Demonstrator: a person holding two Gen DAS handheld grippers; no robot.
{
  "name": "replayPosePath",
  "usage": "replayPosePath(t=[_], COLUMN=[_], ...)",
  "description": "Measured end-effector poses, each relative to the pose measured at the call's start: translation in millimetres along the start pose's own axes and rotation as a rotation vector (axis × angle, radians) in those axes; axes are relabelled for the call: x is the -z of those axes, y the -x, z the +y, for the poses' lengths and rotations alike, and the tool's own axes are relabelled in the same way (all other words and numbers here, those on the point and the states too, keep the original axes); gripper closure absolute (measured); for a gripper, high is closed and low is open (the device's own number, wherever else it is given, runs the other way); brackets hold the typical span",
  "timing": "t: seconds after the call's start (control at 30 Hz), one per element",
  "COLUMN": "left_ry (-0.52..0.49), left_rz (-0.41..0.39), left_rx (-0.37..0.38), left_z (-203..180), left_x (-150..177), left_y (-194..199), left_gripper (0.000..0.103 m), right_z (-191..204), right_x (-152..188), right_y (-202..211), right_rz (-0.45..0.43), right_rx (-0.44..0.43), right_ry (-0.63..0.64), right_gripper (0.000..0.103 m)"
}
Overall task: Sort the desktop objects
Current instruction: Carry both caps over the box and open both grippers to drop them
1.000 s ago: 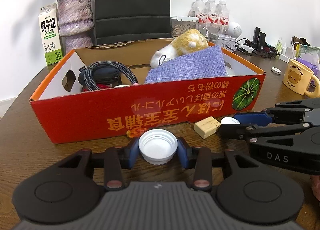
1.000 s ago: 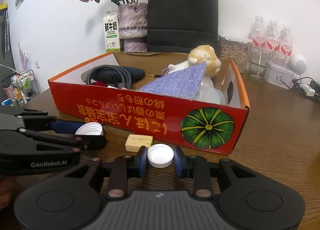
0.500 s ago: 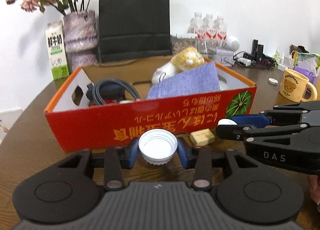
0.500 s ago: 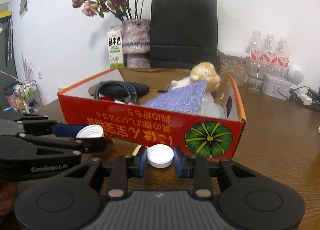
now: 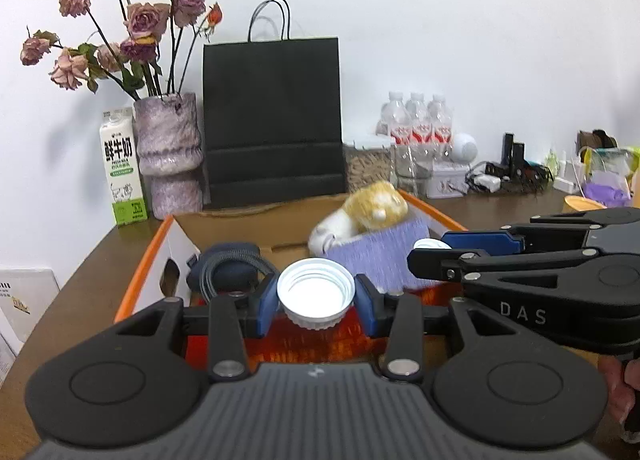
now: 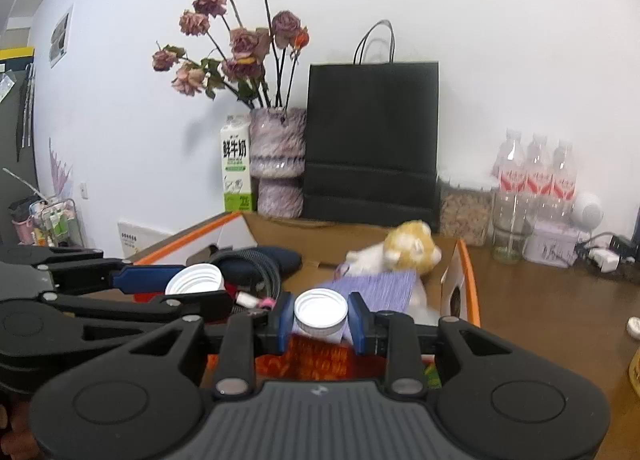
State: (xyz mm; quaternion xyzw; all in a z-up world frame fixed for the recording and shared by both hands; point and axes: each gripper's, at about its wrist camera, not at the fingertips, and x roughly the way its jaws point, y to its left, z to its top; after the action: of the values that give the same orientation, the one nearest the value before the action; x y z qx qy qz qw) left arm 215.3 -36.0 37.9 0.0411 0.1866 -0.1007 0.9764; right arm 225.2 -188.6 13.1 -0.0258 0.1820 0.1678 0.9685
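1. The left gripper (image 5: 316,294) pinches a wide white ribbed plastic cap (image 5: 316,292) between its blue pads, above the near wall of the red-and-orange cardboard box (image 5: 144,272).
2. The right gripper (image 6: 320,318) clamps a smaller white plastic cap (image 6: 320,314), close beside the left.
3. Inside the box: a coiled grey cable (image 5: 232,268), a lilac cloth (image 5: 380,256), and what is probably a plush toy (image 5: 374,206), blurred.
4. Beyond the far rim, on the brown wooden table (image 6: 540,300): a black paper bag (image 5: 272,120) against the white wall.
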Motion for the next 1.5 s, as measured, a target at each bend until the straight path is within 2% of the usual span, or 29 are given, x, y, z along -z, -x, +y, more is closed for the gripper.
replayPosePath(t=[0.27, 0.57, 0.9, 1.13, 1.43, 1.47, 1.5], left_ry=[0.023, 0.039, 0.064, 0.04, 0.029, 0.029, 0.031], left_rz=[-0.045, -0.055, -0.012, 0.008, 0.02, 0.017, 0.014], left_rx=[-0.038, -0.071, -0.11, -0.12, -0.157, -0.161, -0.168], left_z=[11.4, 21.9, 35.7, 36.7, 38.5, 39.2, 39.5], left_x=[-23.3, -34.7, -20.2, -8.7, -2.1, -2.7, -3.0], left_y=[-11.8, -31.0, -57.2, -64.5, -68.2, -67.7, -66.7], left_gripper=[0.061, 0.061, 0.061, 0.061, 0.059, 0.056, 0.044], right_z=[-0.1, -2.2, -12.4, -14.9, -11.9, -12.2, -12.7], right_x=[-23.0, -37.1, -21.2, -5.7, -0.6, -1.1, -1.8], right_y=[-13.8, -34.7, -56.9, -71.0, -72.4, -71.2, -69.4], right_rz=[-0.042, -0.078, -0.029, 0.019, 0.034, 0.03, 0.023], right_rx=[0.01, 0.006, 0.006, 0.017, 0.031, 0.033, 0.035], right_ry=[0.017, 0.012, -0.01, -0.01, -0.004, -0.007, -0.013], right_gripper=[0.076, 0.076, 0.076, 0.076, 0.075, 0.07, 0.053])
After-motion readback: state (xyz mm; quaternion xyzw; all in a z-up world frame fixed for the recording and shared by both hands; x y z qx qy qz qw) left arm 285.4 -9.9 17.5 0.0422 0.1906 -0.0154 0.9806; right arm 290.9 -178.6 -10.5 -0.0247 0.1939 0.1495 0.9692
